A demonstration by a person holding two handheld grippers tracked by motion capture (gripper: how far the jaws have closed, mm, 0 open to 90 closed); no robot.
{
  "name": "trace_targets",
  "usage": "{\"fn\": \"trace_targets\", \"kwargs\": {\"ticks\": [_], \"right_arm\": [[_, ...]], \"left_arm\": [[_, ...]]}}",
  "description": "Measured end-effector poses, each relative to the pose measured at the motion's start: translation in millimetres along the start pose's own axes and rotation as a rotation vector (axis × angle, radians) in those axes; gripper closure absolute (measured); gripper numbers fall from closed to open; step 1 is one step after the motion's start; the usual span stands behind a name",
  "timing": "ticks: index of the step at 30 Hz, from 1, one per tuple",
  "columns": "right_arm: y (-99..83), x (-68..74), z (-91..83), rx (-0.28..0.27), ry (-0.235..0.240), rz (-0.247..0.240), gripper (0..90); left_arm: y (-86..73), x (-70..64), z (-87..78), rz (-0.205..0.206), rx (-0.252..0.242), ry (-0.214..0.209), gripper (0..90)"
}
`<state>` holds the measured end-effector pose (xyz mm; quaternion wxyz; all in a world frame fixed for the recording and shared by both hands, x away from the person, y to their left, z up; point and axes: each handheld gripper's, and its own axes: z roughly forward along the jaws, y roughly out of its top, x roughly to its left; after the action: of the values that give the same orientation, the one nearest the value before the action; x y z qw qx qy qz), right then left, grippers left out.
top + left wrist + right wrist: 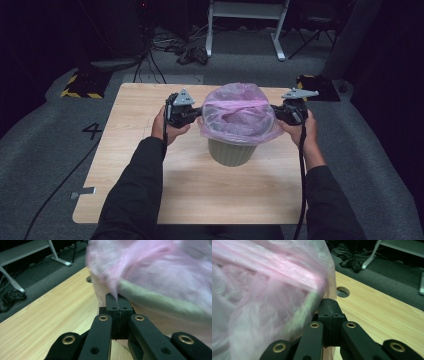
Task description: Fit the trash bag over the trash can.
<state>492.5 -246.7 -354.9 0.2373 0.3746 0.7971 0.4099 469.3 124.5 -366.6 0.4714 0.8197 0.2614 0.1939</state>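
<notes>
A pale green bin (231,151) stands mid-table, lined with a pink plastic bag (239,114) that balloons over its rim. My left gripper (200,113) is at the bag's left side, shut on a fold of the pink film; in the left gripper view the jaws (117,301) press together on the bag (160,267) just below the green rim (155,296). My right gripper (275,113) is at the bag's right side, likewise shut on the film; its jaws (329,306) meet against the bag (267,290).
The wooden table (145,175) has bare surface in front of and left of the bin. A round cable hole (343,291) lies in the tabletop beyond the right gripper. White desk legs (243,30) and tangled cables (192,52) lie on the floor behind.
</notes>
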Motion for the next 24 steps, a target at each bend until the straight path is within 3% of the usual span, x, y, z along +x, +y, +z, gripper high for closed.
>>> {"fn": "trace_targets", "kwargs": {"ticks": [4,9,12,16,18,20,23,24], "right_arm": [[-8.1,3.0,-8.1,-0.006,0.093,-0.004,90.0],[-18.4,18.8,-26.3,-0.006,0.165,-0.070,90.0],[-22.1,23.0,-37.3,-0.018,0.169,-0.076,90.0],[-23.6,22.1,-55.0,-0.062,0.124,-0.072,90.0],[-21.3,21.1,-63.0,-0.081,0.082,-0.074,90.0],[-18.1,20.9,-68.9,-0.105,0.052,-0.084,90.0],[-12.9,22.0,-73.6,-0.134,0.037,-0.087,90.0],[-11.1,22.3,-74.4,-0.140,0.031,-0.092,90.0]], "left_arm": [[-11.2,-11.7,-16.7,0.028,-0.023,-0.035,90.0],[-24.0,-30.0,-43.6,0.076,-0.054,-0.051,90.0],[-28.5,-34.9,-59.0,0.082,-0.073,-0.039,90.0],[-30.7,-36.4,-77.1,0.063,-0.110,0.015,88.8],[-29.1,-34.6,-83.9,0.054,-0.134,0.031,84.1],[-25.9,-33.2,-88.6,0.032,-0.166,0.073,74.3],[-20.7,-35.7,-92.6,0.034,-0.204,0.068,50.2],[-18.4,-37.5,-93.3,0.038,-0.218,0.038,43.2]]}}
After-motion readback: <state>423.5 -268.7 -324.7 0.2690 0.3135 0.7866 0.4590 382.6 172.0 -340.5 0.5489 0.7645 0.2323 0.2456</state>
